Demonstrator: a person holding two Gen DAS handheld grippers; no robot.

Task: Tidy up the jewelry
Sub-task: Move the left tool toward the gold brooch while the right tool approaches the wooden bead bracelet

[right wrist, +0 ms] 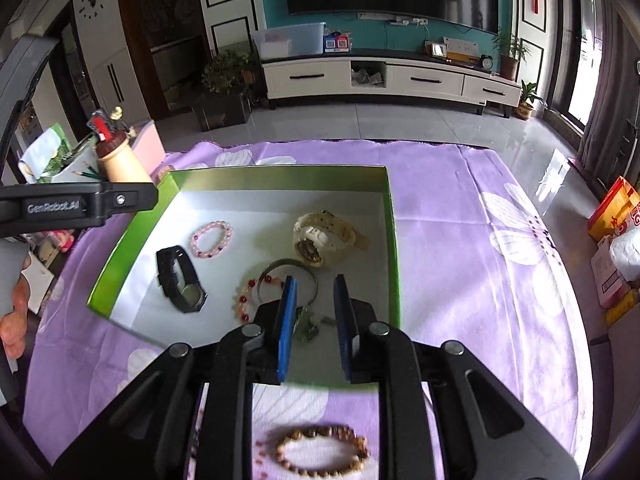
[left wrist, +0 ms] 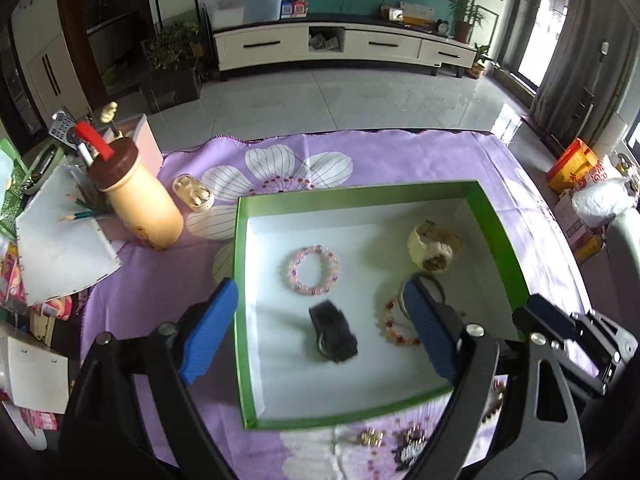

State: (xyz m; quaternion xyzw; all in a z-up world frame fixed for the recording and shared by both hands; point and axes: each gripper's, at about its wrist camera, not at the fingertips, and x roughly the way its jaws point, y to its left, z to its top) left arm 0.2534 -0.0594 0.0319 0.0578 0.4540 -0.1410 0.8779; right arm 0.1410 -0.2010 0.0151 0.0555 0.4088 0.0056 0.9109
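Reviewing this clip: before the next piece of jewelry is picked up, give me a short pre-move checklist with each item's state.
1. Left gripper empty, blue pads wide apart: ok.
2. Right gripper free of load: ok; its pads stand slightly apart, with a small greenish trinket lying below them.
3. Green-walled white-floored box open and reachable: ok.
4. Black wristwatch lying inside the box: ok.
5. Brown wooden bead bracelet put away: not ok, it lies on the purple floral cloth.
6. Small gold and dark pieces identified: cannot tell, blurred.
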